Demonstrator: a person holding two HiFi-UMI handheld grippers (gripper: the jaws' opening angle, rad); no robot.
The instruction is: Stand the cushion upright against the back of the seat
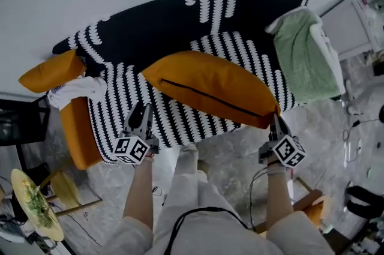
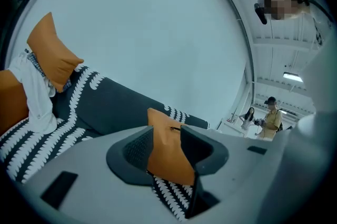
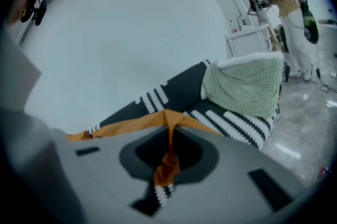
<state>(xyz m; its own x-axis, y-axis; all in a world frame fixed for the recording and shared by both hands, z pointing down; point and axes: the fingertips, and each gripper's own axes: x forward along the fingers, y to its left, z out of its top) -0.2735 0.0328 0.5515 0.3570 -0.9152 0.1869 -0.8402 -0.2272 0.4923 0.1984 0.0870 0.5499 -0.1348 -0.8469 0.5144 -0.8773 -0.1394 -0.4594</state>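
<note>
An orange cushion (image 1: 210, 89) with a dark zip lies slanted over the seat of a black-and-white patterned sofa (image 1: 180, 20). My right gripper (image 1: 277, 123) is shut on the cushion's right corner; in the right gripper view the orange fabric (image 3: 167, 162) is pinched between the jaws. My left gripper (image 1: 140, 114) hangs at the seat's front edge, short of the cushion's left corner. Its jaws stand open. In the left gripper view the cushion (image 2: 166, 152) shows in the gap between the jaws, and they do not press on it.
A second orange cushion (image 1: 53, 72) and a white cloth (image 1: 78, 90) sit at the sofa's left end. A green towel (image 1: 303, 56) drapes over the right armrest. A plate of greens (image 1: 36, 203) stands on the floor at left. People stand far off (image 3: 281, 1).
</note>
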